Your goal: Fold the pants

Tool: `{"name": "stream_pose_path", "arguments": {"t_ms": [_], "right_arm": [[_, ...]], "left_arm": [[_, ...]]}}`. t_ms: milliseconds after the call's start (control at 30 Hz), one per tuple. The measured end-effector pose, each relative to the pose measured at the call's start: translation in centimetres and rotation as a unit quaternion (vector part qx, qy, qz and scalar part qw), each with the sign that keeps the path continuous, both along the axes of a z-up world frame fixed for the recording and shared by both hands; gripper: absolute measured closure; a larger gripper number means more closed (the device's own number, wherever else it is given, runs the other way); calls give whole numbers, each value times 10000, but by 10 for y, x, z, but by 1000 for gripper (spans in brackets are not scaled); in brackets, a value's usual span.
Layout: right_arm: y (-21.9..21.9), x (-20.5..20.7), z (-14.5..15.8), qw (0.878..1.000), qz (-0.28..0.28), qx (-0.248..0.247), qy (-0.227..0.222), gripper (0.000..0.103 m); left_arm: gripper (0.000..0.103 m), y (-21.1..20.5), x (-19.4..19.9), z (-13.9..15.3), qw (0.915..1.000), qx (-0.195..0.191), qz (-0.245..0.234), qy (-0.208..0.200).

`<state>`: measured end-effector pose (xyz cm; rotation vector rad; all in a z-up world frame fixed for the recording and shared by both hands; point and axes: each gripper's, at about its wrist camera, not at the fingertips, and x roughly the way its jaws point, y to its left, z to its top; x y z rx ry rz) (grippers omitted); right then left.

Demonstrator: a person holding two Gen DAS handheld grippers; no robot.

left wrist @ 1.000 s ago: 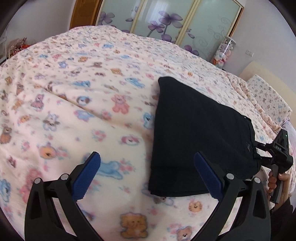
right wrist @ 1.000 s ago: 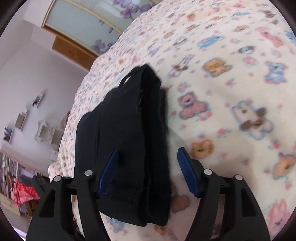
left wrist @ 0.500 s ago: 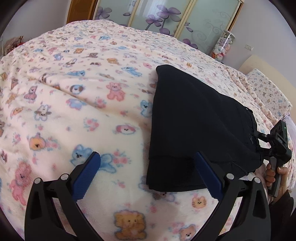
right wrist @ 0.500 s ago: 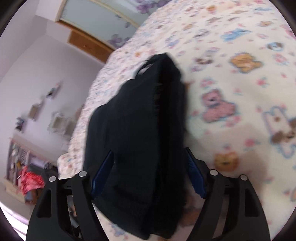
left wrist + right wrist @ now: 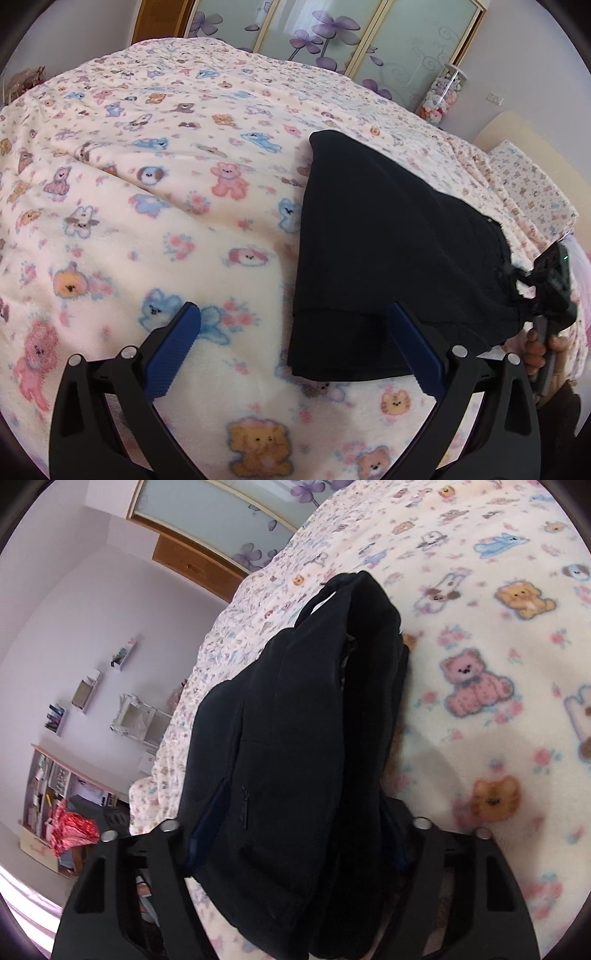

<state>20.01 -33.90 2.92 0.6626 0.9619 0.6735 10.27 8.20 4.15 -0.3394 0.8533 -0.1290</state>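
The black pants (image 5: 384, 240) lie folded into a thick stack on the bear-print blanket. My left gripper (image 5: 295, 350) is open and empty, hovering above the blanket beside the stack's near corner. In the right wrist view the pants (image 5: 295, 738) fill the space between the fingers of my right gripper (image 5: 295, 834); the blue pads are mostly hidden by the cloth. The jaws sit around the stack's end, and I cannot tell if they press on it. The right gripper also shows in the left wrist view (image 5: 550, 288) at the stack's far right edge.
The blanket (image 5: 147, 184) covers the whole bed. A pillow (image 5: 532, 184) lies at the far right. Sliding wardrobe doors (image 5: 332, 33) with purple flowers stand behind the bed. Shelves and a cluttered cabinet (image 5: 55, 812) stand by the wall on the left.
My right gripper has moved forward over the end of the pants, so the cloth now fills its jaws. The left gripper has shifted slightly and stays open.
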Motion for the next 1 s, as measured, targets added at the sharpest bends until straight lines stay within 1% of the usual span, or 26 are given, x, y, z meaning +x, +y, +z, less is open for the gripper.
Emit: {"name": "stream_pose_path", "arguments": {"t_ms": [33, 67, 133, 167, 300, 367, 400, 433, 500, 533, 600, 633, 667, 700, 800, 867, 900, 967, 1000], "right_arm": [[-1, -1, -2, 10000, -21, -6, 17, 49], [-4, -1, -4, 9999, -49, 147, 65, 55], [-11, -1, -7, 9991, -93, 399, 117, 62], [-12, -1, -7, 9987, -119, 480, 138, 63], [-9, -7, 1, 9980, -164, 614, 25, 66], [-7, -8, 3, 9978, -173, 643, -8, 66], [-8, -9, 3, 9978, -181, 635, -12, 66], [-7, -9, 2, 9978, -192, 642, 0, 66], [-7, -8, 0, 9976, -204, 661, 29, 66], [-9, -9, -2, 9976, -199, 667, 30, 66], [-8, -9, -2, 9976, -196, 662, 30, 66], [-9, -9, -2, 9977, -190, 650, 28, 66], [-9, -8, -3, 9977, -187, 645, 32, 66], [-9, -8, -4, 9976, -190, 662, 48, 66], [-11, -7, -6, 9975, -195, 682, 73, 66], [-11, -7, -5, 9975, -196, 680, 77, 66], [-11, -7, -6, 9975, -194, 671, 72, 66], [-11, -7, -7, 9975, -202, 680, 76, 66], [-11, -8, -7, 9974, -207, 687, 82, 66]], "left_arm": [[2, 2, 1, 2, 10000, -70, -1, -17], [2, 4, 1, 4, 9999, -111, 4, -39], [2, 7, 3, 10, 9997, -207, -12, -96], [2, 10, 6, 14, 9996, -271, -19, -117], [2, 21, 23, 30, 9971, -715, -151, -201], [2, 24, 36, 36, 9935, -1076, -309, -196], [2, 25, 43, 38, 9906, -1294, -390, -194], [2, 27, 53, 40, 9860, -1580, -507, -191], [2, 28, 68, 40, 9811, -1852, -536, -135], [3, 29, 81, 36, 9773, -2048, -539, 23], [3, 29, 94, 28, 9710, -2313, -547, 274], [8, 27, 102, 21, 9655, -2500, -569, 459], [10, 25, 107, 17, 9625, -2588, -597, 556], [10, 21, 112, 14, 9622, -2566, -639, 648], [10, 6, 125, 2, 9662, -2192, -834, 1073], [10, 2, 133, -9, 9582, -2318, -938, 1389], [10, 0, 137, -14, 9503, -2512, -1017, 1532], [10, 0, 141, -18, 9411, -2738, -1188, 1588], [10, -1, 142, -18, 9381, -2812, -1280, 1566]]}}
